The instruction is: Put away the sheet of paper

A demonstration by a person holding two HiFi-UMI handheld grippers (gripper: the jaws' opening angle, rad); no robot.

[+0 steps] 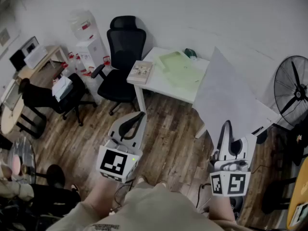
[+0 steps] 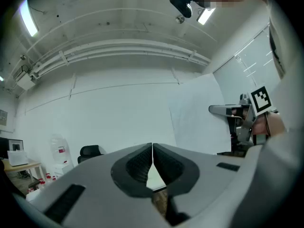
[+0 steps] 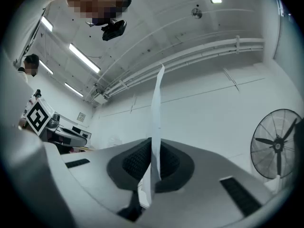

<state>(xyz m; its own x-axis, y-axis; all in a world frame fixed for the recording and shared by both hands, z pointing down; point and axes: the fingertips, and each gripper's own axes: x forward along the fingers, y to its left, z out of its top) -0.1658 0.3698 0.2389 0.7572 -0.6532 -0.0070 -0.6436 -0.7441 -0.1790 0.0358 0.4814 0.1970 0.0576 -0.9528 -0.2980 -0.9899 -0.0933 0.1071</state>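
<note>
The right gripper (image 1: 226,127) is clenched on the sheet of paper (image 1: 225,94) near its lower edge, so the sheet stands upright in the air above the right end of the white table (image 1: 161,82); pinching one edge probably lets it hang flat and uncreased while carried. The left gripper (image 1: 138,116), just in front of the table, has its jaws pressed together on nothing and seems idle. On the table lie a pale green folder (image 1: 180,71) and a book (image 1: 140,71), the folder perhaps the sheet's destination. Nothing reads as writing: the book's cover is too small, each marker cube (image 1: 117,162) bears only black-and-white squares, and the sheet looks blank
</note>
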